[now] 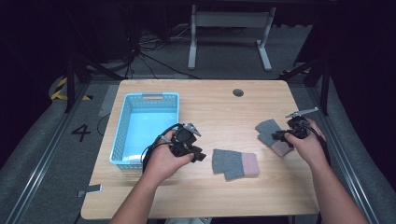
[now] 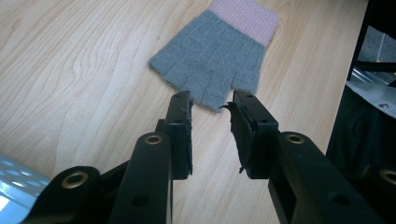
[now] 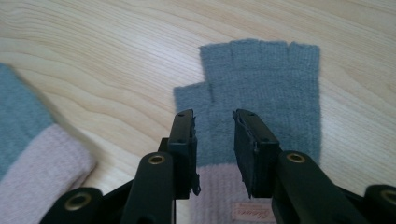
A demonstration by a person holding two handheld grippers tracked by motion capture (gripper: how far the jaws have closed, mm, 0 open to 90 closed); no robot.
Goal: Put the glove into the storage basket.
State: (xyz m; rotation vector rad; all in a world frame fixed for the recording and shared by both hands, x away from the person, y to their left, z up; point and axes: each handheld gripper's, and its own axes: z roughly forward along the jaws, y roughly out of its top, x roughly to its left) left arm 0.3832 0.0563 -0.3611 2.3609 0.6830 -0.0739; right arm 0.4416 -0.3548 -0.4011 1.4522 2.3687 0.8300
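- Our right gripper point(image 3: 212, 126) hangs low over a grey fingerless glove point(image 3: 266, 88), jaws parted about a thumb's width of the glove and holding nothing; in the right gripper view they straddle the palm just above the pink cuff point(image 3: 219, 196).
- That glove runs straight away from these jaws: cuff nearest, cut-off fingers pointing off along the jaw line, thumb to the left. We judge that a short drop would pinch it at the cuff end.
- Our left gripper point(image 2: 212, 109) is also open and empty, tips just short of the second glove point(image 2: 210, 60).
- This one lies the other way round: its finger end faces the jaws and its pink band point(image 2: 247, 16) sits at the far end, the long axis slanting up and to the right in the left gripper view. We would reach forward a little to take the near edge.
- Each hand is nearer its own glove: in the high view the left gripper point(image 1: 198, 156) sits just beside the middle glove point(image 1: 235, 164), the right gripper point(image 1: 279, 136) over the one by the table's right edge point(image 1: 273, 135).
- A second cuff point(image 3: 42, 168) shows at the left of the right gripper view; we cannot tell from it how close it lies.
- The blue basket point(image 1: 122, 126) stands to the left on the wooden table point(image 1: 219, 107), touching our left hand's side; nothing lies between jaws and gloves.
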